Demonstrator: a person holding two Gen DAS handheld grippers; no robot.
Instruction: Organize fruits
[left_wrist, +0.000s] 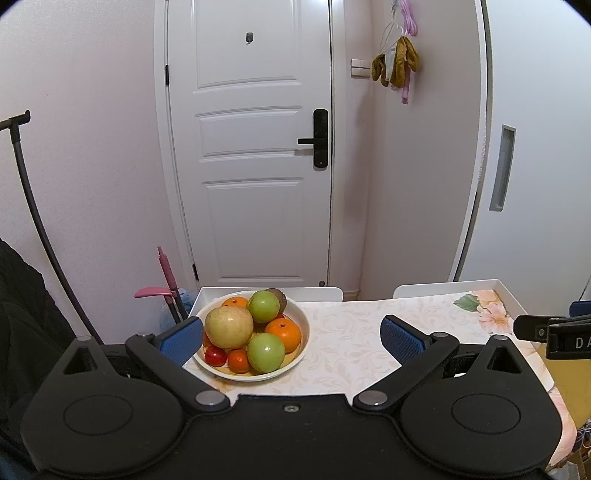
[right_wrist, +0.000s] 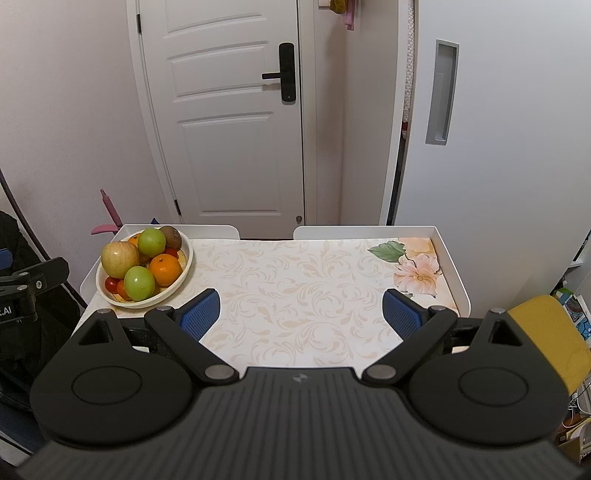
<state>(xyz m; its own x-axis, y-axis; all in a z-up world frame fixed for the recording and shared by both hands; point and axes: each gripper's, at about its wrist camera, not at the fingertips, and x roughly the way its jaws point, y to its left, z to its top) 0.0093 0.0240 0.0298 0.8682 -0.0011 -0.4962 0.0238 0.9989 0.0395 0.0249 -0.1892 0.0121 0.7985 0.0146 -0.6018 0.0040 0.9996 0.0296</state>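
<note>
A: Was the tabletop recorded first?

B: Yes. A white rimmed tabletop (right_wrist: 452, 258) was seen in front of a white panelled door (right_wrist: 229, 122), and most of it was covered by a cream cloth with a leaf pattern (right_wrist: 295, 295). A printed pink flower (right_wrist: 419, 275) was noted at the cloth's far right corner.

A: And the grippers?

B: The left gripper (left_wrist: 291, 338) was logged with its jaws spread wide and nothing between them; its blue pads (left_wrist: 402, 338) were held over the near edge of the tabletop. One pad was seen just beside the bowl's near left rim; contact could not be confirmed. The right gripper (right_wrist: 301, 314) was likewise found wide open and empty, over the near edge at mid-table, well apart from the fruit.

A: Where was the fruit?

B: All of it was found in a cream bowl (right_wrist: 184, 271) at the far left corner of the tabletop. In order of size, a yellow-green apple (right_wrist: 120, 258) was noted on the bowl's left side, then two green apples (right_wrist: 139, 283), one at the near side and one toward the far side. Two oranges (right_wrist: 165, 269) were recorded, the clearer one on the right side. A brown kiwi (right_wrist: 170, 236) was seen at the far rim. Small red tomatoes (right_wrist: 110, 283) were noted at the near left, partly hidden beneath the larger fruit.
</note>
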